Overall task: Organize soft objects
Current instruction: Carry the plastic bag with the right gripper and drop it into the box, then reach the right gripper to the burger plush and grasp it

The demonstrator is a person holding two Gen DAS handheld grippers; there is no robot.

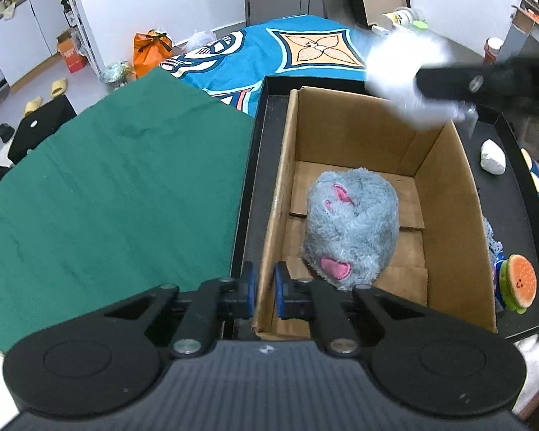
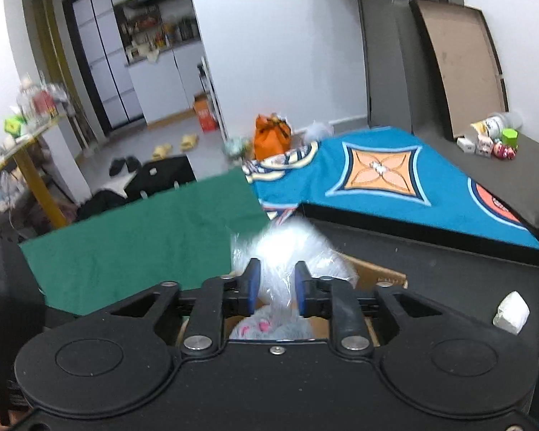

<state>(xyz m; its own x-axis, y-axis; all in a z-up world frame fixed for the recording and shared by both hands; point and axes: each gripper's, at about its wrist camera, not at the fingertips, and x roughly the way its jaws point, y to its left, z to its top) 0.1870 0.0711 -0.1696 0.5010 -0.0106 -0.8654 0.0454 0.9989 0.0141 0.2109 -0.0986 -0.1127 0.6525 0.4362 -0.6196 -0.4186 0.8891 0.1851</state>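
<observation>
Right up close, the left claw (image 1: pixel 263 292) is pinching the near-left wall of the cardboard box (image 1: pixel 445 194), pads either side of the cardboard, holding it steady by the look of it. Inside that box, one grey-blue plush (image 1: pixel 352 230) with pink patches is already lying on the floor flaps, so that's one piece sorted. And over the box's far corner comes the right claw (image 2: pixel 273 289), clamped on a white fluffy thing in clear wrap (image 2: pixel 291 251), blurred, hanging above the opening — I'd call that the second delivery, not yet dropped. What's left? To the right of the box, on the black tray (image 1: pixel 521 222) it sits in, a burger plush (image 1: pixel 517 283) waits near the front corner, and a small white lump (image 1: pixel 493 157) lies further back. Left of the box there's only green cloth (image 1: pixel 107 197); beyond it, the blue patterned bedspread (image 1: pixel 305 46). Nothing blocks the drop itself, though the grey plush fills much of the box's middle, so room looks tighter.
</observation>
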